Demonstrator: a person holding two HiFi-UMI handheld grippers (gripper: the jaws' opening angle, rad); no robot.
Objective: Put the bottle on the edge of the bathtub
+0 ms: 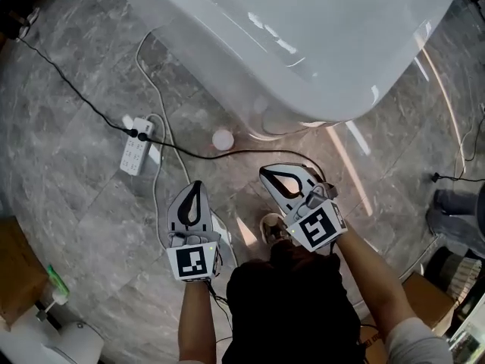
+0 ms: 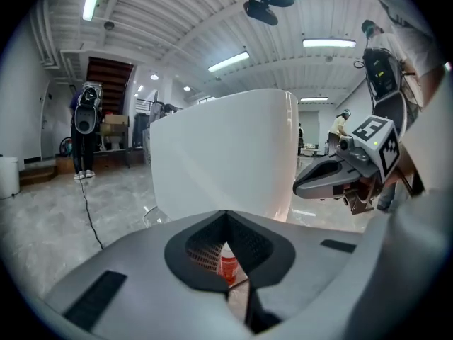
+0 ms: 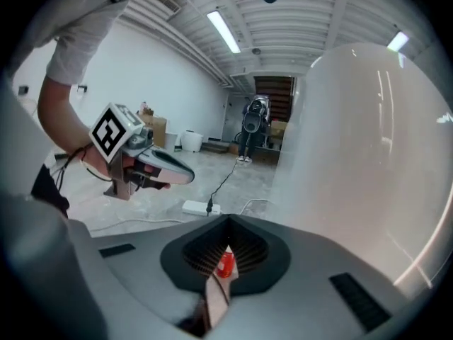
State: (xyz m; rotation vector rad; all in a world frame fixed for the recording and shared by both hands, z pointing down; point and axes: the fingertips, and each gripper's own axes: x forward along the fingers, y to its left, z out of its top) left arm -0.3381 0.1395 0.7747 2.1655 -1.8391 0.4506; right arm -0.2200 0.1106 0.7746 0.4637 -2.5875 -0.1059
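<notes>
The bottle point(image 1: 223, 139) stands upright on the grey stone floor just in front of the white bathtub point(image 1: 303, 44), seen from above as a round white cap. Through the jaw window of each gripper view it shows as a small red bottle point(image 2: 228, 264) point(image 3: 225, 263) with a white top. My left gripper point(image 1: 197, 184) hovers above the floor behind the bottle, shut and empty. My right gripper point(image 1: 267, 173) hangs beside it, to the right, also shut with nothing in it. Each gripper appears in the other's view: the right gripper point(image 2: 299, 187), the left gripper point(image 3: 190, 178).
A white power strip point(image 1: 135, 149) with black and white cables lies on the floor to the left of the bottle. A cardboard box point(image 1: 15, 268) sits at the lower left. More boxes and gear stand at the lower right. A person point(image 2: 83, 137) stands far off.
</notes>
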